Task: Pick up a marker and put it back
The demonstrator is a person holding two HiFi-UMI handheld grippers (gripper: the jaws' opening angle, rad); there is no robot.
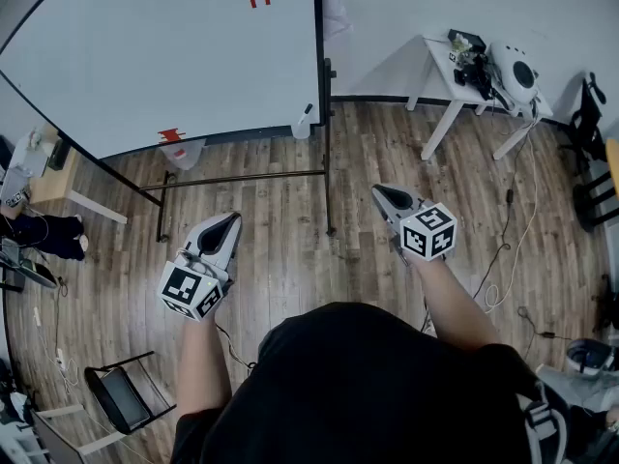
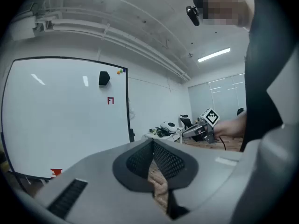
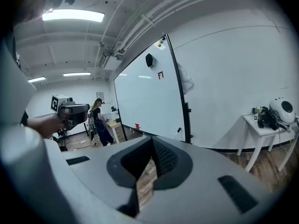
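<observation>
A whiteboard (image 1: 174, 56) on a black stand fills the upper left of the head view. A black-capped marker (image 1: 306, 114) stands at its lower right corner, and it also shows in the right gripper view as the marker (image 3: 178, 131). A red item (image 1: 171, 135) sits on the board's lower edge. My left gripper (image 1: 232, 217) is shut with nothing in it, held over the wooden floor short of the board. My right gripper (image 1: 377, 190) is likewise shut and empty, to the right of the stand's post. Both point toward the board and neither touches it.
The stand's black legs and crossbar (image 1: 242, 178) lie just ahead of both grippers. A white table (image 1: 440, 114) with a helmet and gear stands at the back right. Cables (image 1: 503, 259) trail on the floor at right. A chair (image 1: 121, 394) stands at lower left. A person (image 3: 100, 122) stands far off.
</observation>
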